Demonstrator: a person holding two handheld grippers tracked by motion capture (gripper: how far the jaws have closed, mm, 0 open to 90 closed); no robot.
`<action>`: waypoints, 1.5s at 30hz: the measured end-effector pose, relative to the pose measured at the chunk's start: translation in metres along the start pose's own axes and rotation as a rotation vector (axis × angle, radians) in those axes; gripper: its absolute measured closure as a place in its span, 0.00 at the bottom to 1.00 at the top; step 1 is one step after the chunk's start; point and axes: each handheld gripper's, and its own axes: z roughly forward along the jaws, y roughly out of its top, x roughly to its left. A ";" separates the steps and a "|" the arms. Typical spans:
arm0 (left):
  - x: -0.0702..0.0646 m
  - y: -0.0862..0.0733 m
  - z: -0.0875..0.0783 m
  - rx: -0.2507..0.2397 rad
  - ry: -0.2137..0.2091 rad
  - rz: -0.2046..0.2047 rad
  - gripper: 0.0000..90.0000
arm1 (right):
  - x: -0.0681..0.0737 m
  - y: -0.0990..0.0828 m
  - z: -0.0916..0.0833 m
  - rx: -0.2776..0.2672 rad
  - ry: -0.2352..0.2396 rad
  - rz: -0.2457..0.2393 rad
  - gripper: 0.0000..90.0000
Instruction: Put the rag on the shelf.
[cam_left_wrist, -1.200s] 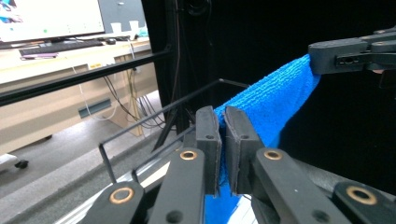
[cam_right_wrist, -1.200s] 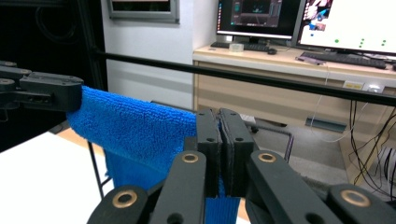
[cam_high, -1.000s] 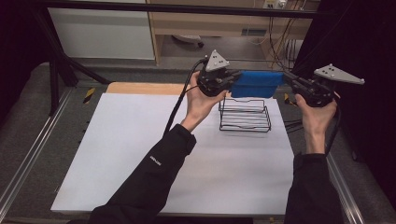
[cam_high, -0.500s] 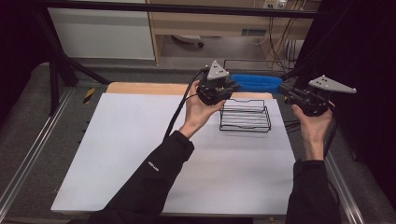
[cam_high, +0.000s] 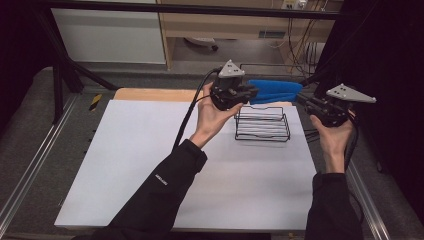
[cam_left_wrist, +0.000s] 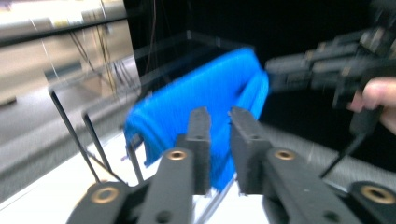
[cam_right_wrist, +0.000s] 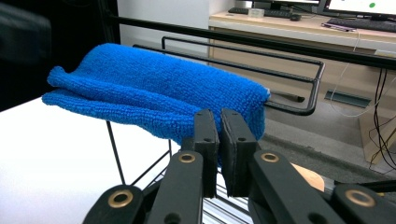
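Blue cloth (cam_high: 274, 91) hangs stretched between both grippers over the rack's (cam_high: 262, 124) far rail, long axis left–right — right gripper (cam_right_wrist: 219, 122) clamped on one end, left gripper (cam_left_wrist: 219, 122) closing on the other.

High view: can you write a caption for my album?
Two grippers, left and right, hold a blue cloth over a wire rack.

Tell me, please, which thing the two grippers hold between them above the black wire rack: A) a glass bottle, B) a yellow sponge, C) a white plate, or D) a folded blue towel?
D: the left gripper and the right gripper each pinch one end of a folded blue towel, stretched just over the back of the black wire rack.
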 end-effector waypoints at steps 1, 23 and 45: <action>0.001 -0.002 0.003 0.020 -0.001 0.000 0.93 | 0.000 0.000 0.000 0.000 0.002 -0.001 0.95; 0.009 -0.036 0.031 0.098 0.052 0.012 1.00 | 0.005 -0.010 0.005 0.047 0.042 0.061 1.00; 0.009 -0.068 -0.019 0.093 0.043 -0.002 0.77 | 0.026 -0.025 -0.006 0.031 0.042 0.066 0.60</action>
